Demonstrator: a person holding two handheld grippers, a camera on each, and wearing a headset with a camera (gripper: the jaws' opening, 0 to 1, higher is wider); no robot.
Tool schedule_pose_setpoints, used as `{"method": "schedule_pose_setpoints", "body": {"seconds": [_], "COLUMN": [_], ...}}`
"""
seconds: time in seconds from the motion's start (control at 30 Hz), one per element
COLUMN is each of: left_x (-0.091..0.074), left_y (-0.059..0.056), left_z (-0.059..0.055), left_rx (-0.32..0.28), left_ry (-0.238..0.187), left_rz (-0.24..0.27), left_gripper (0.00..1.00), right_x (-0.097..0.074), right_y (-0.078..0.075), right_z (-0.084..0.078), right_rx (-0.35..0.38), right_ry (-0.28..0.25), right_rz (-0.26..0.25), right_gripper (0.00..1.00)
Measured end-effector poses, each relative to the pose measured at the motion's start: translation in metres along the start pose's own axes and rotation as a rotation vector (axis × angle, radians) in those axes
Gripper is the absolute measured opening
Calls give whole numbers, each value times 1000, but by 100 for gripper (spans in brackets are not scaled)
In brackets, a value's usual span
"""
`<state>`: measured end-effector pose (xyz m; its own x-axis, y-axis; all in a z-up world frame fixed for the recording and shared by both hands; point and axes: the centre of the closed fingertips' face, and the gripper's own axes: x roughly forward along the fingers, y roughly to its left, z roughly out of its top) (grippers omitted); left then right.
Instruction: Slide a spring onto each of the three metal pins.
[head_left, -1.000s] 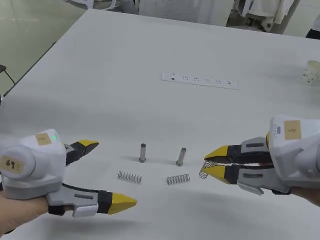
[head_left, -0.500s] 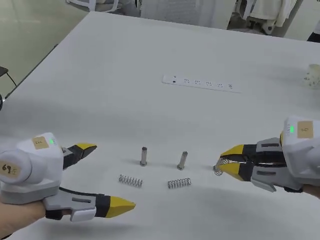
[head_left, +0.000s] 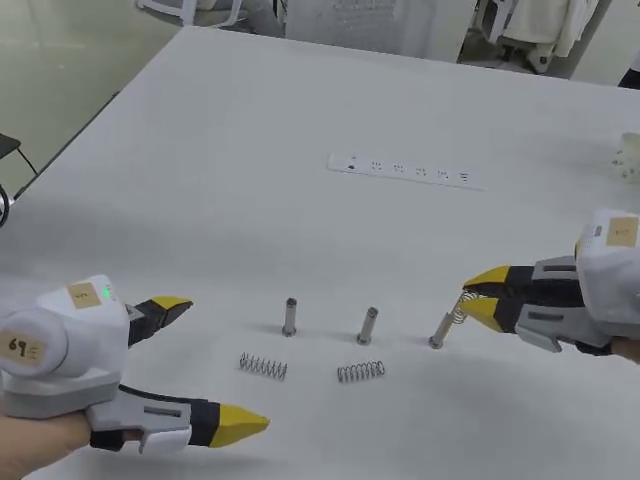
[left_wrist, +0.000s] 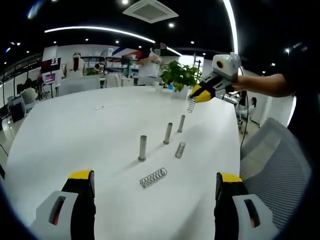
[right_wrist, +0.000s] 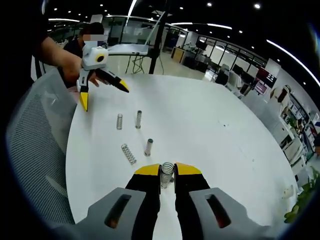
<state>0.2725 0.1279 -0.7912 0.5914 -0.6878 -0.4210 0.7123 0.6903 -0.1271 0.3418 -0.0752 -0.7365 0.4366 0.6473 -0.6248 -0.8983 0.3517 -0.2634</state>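
**Spring held at the end pin, two more waiting**

Nearest you, your left claw hangs low over the bench with its jaws spread wide and nothing between them. It sits out of the way of the parts yet near enough to help.

Just past its tips, the left spring and the middle spring lie flat on the bench. Each lies just in front of a pin. Behind them the left pin and the middle pin stand upright and bare, so each spring looks laid out ready for its own pin.

Further to your right, the end pin is also bare and seems to lean toward your right claw. That claw pinches the third spring across its coils, jaws pressed close on it. This side grip leaves the spring's lower end open to go over the pin. That end sits just beside the pin top; whether the two touch, you cannot tell from here.

By my judgement no pin is loaded yet and the first threading is about to start. Line the bore up with the pin before you push, because so thin a spring could buckle or pop out of the grip.

Farthest off, a power strip lies well apart from the work.
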Motion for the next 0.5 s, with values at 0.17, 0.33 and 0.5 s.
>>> {"method": "schedule_pose_setpoints", "body": {"seconds": [0.17, 0.33, 0.5], "left_x": [-1, -1, -2], "left_y": [1, 1, 0], "left_z": [-2, -4, -7], "left_rx": [5, 14, 14], "left_ry": [4, 15, 18], "left_rz": [3, 5, 5], "left_gripper": [98, 98, 98], "right_x": [1, 4, 7], "right_y": [-7, -8, -9], "right_z": [-2, -4, -7], "right_rx": [33, 48, 72], "right_ry": [-4, -2, 0], "right_rz": [-14, -19, -23], "right_gripper": [7, 7, 7]}}
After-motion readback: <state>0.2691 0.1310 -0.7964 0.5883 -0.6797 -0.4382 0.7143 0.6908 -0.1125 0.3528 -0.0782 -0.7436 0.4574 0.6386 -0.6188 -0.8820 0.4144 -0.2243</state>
